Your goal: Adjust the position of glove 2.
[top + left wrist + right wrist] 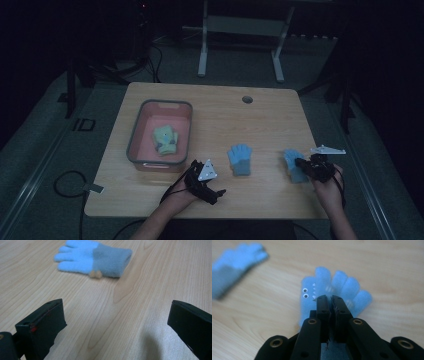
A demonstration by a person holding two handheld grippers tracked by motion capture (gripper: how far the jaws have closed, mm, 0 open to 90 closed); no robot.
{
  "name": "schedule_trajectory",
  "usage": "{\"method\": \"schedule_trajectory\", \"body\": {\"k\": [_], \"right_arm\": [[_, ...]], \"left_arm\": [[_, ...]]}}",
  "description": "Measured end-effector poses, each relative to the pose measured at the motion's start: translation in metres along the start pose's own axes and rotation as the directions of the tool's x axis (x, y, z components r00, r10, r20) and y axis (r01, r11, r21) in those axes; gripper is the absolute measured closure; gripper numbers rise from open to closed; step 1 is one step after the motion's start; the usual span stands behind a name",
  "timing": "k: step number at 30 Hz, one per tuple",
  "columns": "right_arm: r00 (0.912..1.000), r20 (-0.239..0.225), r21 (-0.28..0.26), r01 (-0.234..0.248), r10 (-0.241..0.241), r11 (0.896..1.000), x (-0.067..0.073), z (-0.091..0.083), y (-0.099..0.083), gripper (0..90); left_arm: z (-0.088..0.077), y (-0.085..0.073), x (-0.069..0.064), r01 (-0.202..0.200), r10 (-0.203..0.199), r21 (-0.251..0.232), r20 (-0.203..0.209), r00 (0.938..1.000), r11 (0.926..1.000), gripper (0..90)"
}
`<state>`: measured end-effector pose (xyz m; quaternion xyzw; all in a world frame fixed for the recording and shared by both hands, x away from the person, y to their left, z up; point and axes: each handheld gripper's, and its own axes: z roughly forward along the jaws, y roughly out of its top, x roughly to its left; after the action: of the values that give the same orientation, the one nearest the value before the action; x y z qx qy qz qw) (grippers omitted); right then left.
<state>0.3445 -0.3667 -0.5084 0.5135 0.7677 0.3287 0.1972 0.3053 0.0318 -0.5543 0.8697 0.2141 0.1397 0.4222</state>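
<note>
High view, far left: a pink bin (135,131) with a grey rim sits on the wooden table (265,117), and a pale green glove (165,139) lies inside it.
My left gripper (218,193): it rests low on the table near the front edge, just right of the bin's near corner, jaws spread wide with nothing between them.
Left gripper view: my two black jaws stand far apart over bare wood; the middle blue glove (93,258) lies flat beyond them, well clear of the pads, grey cuff to the right in that view.
Middle blue glove, high view (240,160): flat on the table between my two grippers, fingers pointing away from me.
Right blue glove (294,165): lies near the table's right front, touching my right gripper (301,162).
Right gripper view: my jaws are clenched together on the cuff end of this glove (337,287); its fingers fan out past the tips, and small eyes and white teeth show on its left side.
</note>
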Motion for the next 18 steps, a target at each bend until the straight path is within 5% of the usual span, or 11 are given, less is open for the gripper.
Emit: {"method": "schedule_trajectory", "body": {"k": [11,18], "right_arm": [[0.9992,-0.012,-0.081,-0.038,0.037,0.996,0.04,0.0,0.041,85.4],[0.9964,-0.069,-0.081,-0.055,0.049,0.995,0.068,0.017,0.052,85.3]], "left_arm": [[-0.001,0.0,0.0,0.001,-0.001,-0.01,0.003,1.0,0.9999,1.2],[-0.001,0.0,0.0,-0.004,0.004,-0.01,0.005,1.0,0.9999,1.2]]}}
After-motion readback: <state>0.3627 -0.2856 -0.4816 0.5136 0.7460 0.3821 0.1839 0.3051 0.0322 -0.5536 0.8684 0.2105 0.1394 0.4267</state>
